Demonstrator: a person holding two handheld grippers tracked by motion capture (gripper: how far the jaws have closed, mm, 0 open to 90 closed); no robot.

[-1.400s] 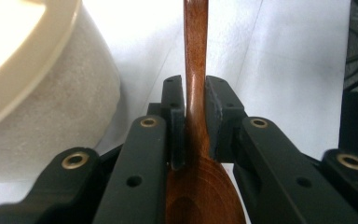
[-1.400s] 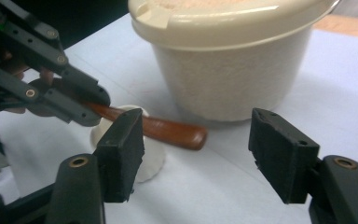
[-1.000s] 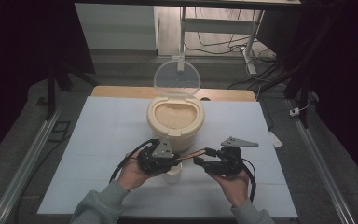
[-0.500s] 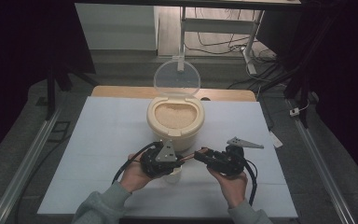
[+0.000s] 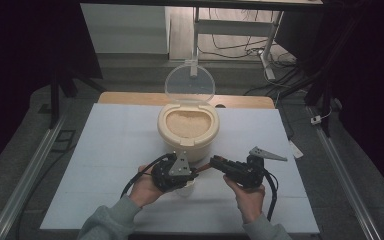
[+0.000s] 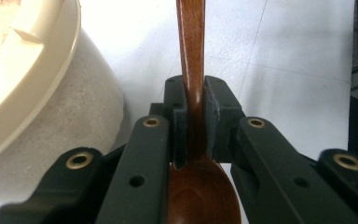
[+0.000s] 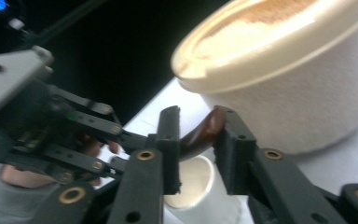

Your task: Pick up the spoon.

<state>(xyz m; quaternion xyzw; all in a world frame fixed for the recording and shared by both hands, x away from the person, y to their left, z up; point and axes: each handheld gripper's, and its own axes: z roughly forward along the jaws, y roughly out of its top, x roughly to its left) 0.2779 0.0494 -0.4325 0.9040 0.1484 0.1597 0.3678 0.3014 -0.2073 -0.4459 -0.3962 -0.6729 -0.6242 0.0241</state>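
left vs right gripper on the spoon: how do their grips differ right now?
The left gripper is shut on the wooden spoon where handle meets bowl; the right gripper takes the handle's end. The left gripper's jaws clamp tight; the right gripper's jaws have just been closing, and a gap shows beside the handle. Both hover over the white table, in front of the rice tub.

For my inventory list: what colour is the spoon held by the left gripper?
The wooden spoon is glossy reddish brown, clearest in the left gripper view.
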